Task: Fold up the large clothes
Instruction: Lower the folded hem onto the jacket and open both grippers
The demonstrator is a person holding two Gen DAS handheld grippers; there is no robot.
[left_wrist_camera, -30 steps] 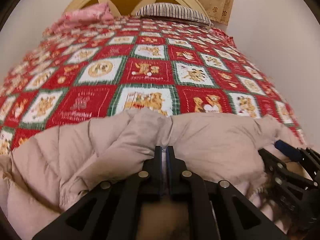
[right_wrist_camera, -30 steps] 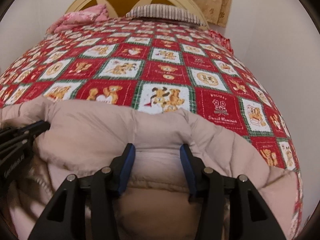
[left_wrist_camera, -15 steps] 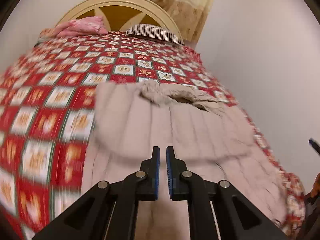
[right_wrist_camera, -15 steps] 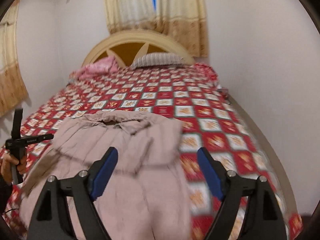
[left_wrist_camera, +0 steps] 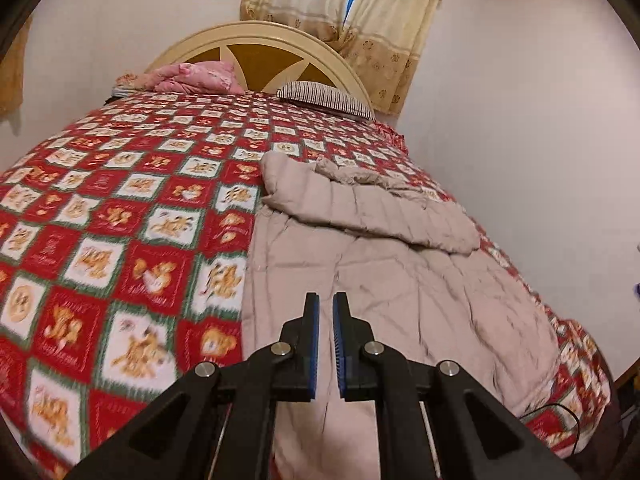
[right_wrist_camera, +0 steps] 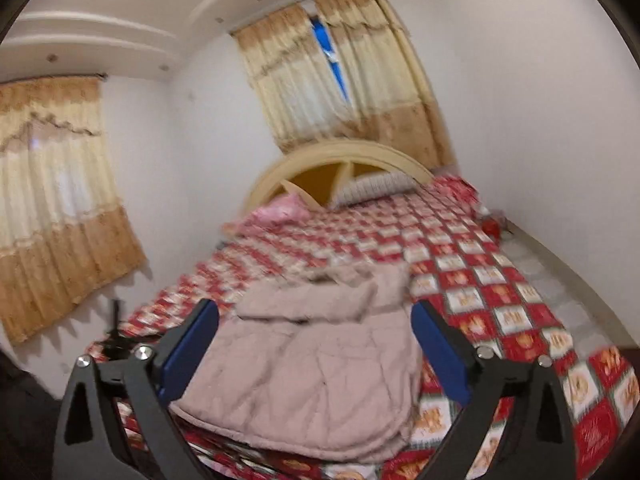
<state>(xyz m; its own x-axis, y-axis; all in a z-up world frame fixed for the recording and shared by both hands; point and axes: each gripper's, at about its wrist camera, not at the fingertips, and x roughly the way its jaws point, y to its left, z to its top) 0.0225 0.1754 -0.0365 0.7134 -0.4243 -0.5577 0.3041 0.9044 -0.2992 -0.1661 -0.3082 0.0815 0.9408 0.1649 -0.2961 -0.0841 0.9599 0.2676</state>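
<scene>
Jacket [left_wrist_camera: 384, 280] beyond left hand-held gripper [left_wrist_camera: 325, 312]

Matt quilted cloth jacket [left_wrist_camera: 384, 280]; printed cotton-like bedspread [left_wrist_camera: 120, 240]; headboard [left_wrist_camera: 260, 46] possibly painted wood.

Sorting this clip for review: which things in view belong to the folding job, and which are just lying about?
Job:
beige padded coat
left claw, shut, empty
right claw, open, empty

Lying about:
pink bedding
striped pillow
patterned bedspread
curtains

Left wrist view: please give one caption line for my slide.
Shut left gripper above a beige coat on the checked bedspread.
</scene>
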